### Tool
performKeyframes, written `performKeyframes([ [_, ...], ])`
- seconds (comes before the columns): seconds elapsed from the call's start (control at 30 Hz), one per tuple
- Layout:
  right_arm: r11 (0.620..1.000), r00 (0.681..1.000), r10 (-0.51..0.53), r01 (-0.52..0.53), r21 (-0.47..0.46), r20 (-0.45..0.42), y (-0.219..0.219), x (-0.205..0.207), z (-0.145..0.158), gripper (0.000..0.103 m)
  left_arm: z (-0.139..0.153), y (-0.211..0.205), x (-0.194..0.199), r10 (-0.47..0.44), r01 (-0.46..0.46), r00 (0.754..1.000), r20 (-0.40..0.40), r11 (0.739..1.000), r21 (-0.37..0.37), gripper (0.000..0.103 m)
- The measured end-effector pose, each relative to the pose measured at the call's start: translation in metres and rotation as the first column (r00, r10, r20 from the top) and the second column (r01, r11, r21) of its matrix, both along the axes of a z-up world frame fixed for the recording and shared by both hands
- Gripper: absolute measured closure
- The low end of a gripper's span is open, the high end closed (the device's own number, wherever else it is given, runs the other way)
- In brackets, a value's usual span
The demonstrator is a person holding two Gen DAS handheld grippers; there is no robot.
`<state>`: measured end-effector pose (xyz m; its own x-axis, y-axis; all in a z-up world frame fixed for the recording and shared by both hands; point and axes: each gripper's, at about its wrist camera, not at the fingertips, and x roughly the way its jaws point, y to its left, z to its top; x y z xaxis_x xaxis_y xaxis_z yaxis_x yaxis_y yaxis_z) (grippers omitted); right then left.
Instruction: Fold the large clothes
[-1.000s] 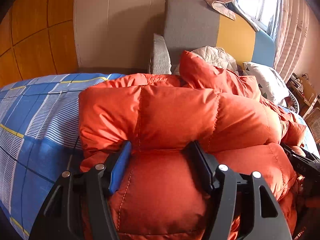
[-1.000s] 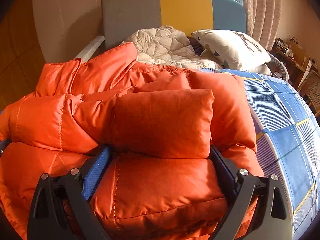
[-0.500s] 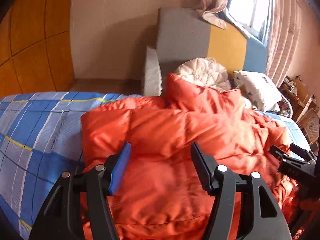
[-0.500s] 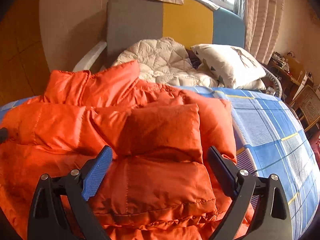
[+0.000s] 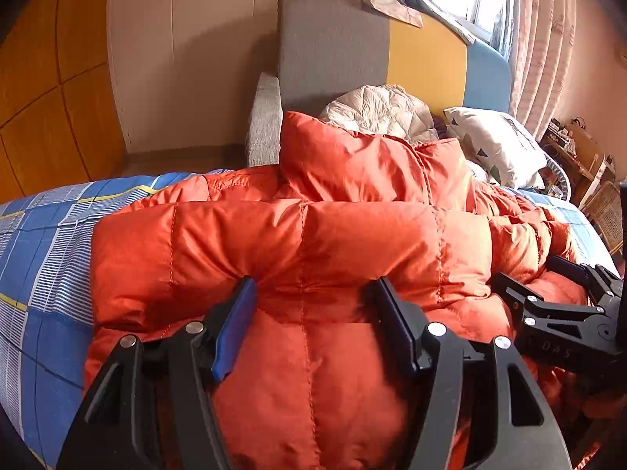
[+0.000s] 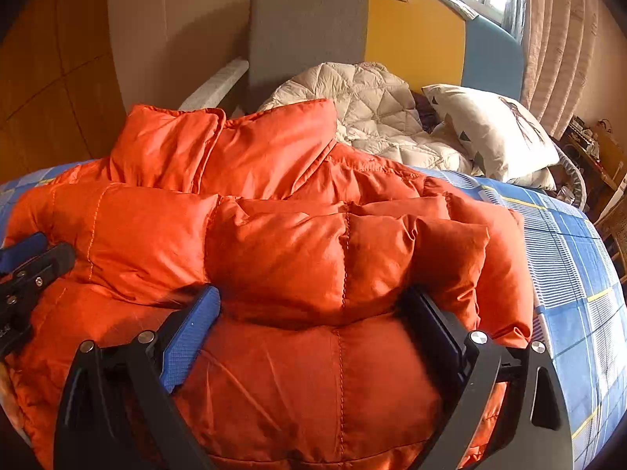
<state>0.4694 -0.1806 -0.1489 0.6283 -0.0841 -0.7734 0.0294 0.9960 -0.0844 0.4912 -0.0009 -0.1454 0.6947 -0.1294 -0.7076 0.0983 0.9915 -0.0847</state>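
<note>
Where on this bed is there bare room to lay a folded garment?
Bare blue checked sheet lies left of the orange puffer jacket, and more to its right. The headboard end is crowded: cream quilt, patterned pillow.

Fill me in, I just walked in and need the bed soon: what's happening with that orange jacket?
A person is folding the puffy orange jacket on the checked bedsheet, with a handheld gripper in each hand. The left gripper and the right gripper each have a thick bunch of padded fabric bulging between their fingers, near the closer edge. The collar stands up at the far side, toward the white quilt and pillow. The fold is not finished.
</note>
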Motion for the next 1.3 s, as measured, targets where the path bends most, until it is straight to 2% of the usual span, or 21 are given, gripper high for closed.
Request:
performKeyframes([
  [0.3, 1.0, 1.0, 0.006, -0.006, -0.004, -0.02, 0.003, 0.006, -0.013, 0.008, -0.007, 0.0, 0.001, 0.005, -0.005, 1.0, -0.006, 1.0, -0.001, 0.04],
  [0.43, 1.0, 0.999, 0.01, -0.009, 0.006, -0.035, 0.002, 0.003, -0.003, 0.008, 0.002, 0.003, -0.014, 0.015, -0.015, 1.0, 0.01, 1.0, 0.002, 0.033],
  [0.6, 0.999, 1.0, 0.008, -0.007, 0.052, -0.02, -0.005, -0.016, 0.018, 0.008, 0.018, 0.013, -0.042, 0.02, -0.019, 0.999, 0.042, 1.0, -0.019, 0.032],
  [0.93, 0.995, 0.998, 0.031, -0.026, 0.096, -0.047, -0.028, -0.083, 0.048, 0.008, 0.041, 0.037, -0.122, 0.007, -0.004, 0.997, 0.076, 0.999, -0.033, 0.03],
  [1.07, 0.995, 0.998, 0.02, -0.014, 0.101, -0.062, -0.056, -0.119, 0.057, 0.008, 0.037, 0.056, -0.161, 0.014, -0.012, 0.998, 0.059, 0.999, -0.036, 0.03],
  [1.3, 0.995, 0.993, -0.029, 0.04, 0.088, -0.117, -0.111, -0.186, 0.055, 0.008, 0.022, 0.106, -0.228, 0.066, -0.065, 0.998, 0.02, 0.997, -0.045, 0.03],
])
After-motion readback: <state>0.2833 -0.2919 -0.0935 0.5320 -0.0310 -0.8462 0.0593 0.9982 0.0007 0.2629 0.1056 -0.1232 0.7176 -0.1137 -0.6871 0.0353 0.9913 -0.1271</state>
